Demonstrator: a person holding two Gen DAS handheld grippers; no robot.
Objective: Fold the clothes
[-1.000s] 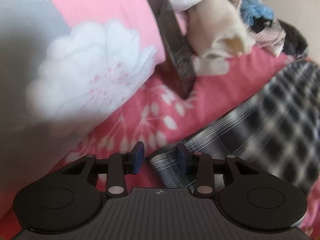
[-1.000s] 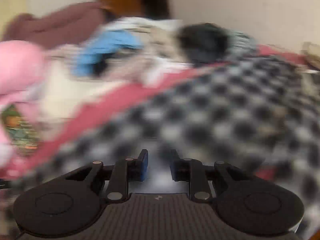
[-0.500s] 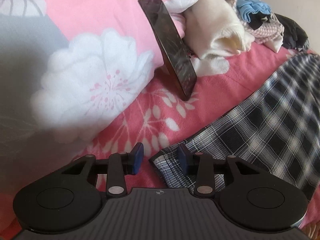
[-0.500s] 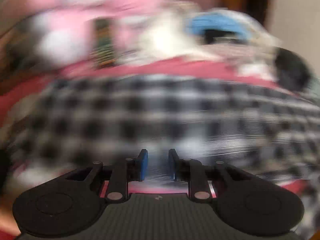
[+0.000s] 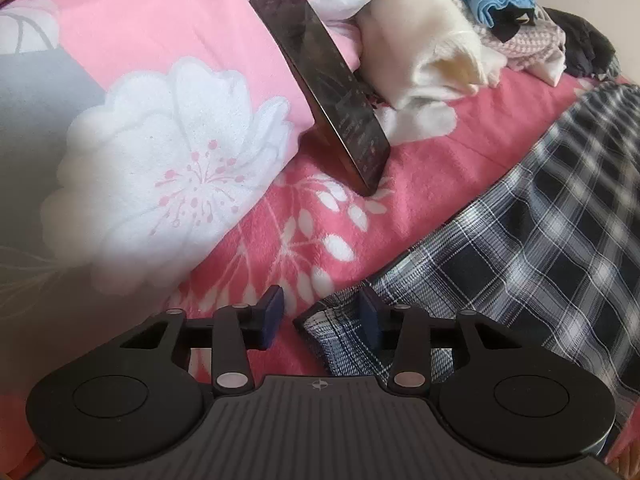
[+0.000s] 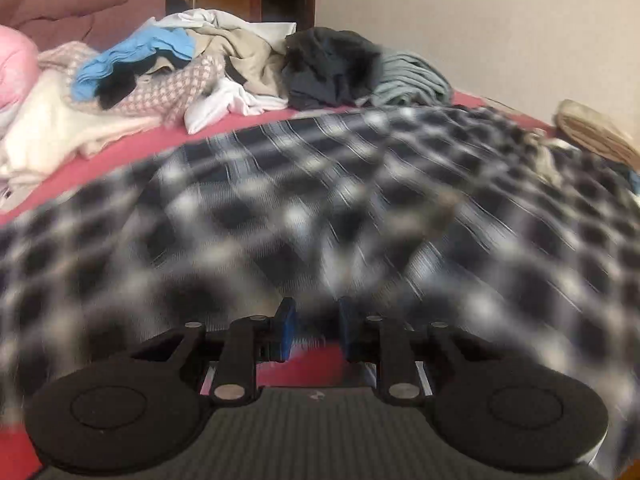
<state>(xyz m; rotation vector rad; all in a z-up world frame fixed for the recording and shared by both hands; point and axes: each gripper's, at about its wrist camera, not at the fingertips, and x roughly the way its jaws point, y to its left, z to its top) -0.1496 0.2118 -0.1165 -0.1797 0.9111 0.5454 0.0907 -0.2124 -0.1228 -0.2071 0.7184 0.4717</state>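
Where plaid shirt [image 6: 320,208] lies | red floral bedspread [image 5: 320,216] | cream wall [image 6: 460,20]

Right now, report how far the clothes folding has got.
Done: nothing looks folded. In hand: the plaid shirt lies spread on the bed; the left gripper is opening at its corner, the right gripper sits at its blurred edge. Left: this shirt and the pile of clothes.

A black-and-white plaid garment [image 5: 520,264] lies spread on the bed, filling the lower right of the left wrist view, its hemmed corner at lower centre; in the right wrist view it covers the middle and lower frame, blurred; a heap of unfolded clothes [image 6: 224,60] sits at upper left, cream, blue, pink-checked, beige, dark and grey-green pieces tangled together.
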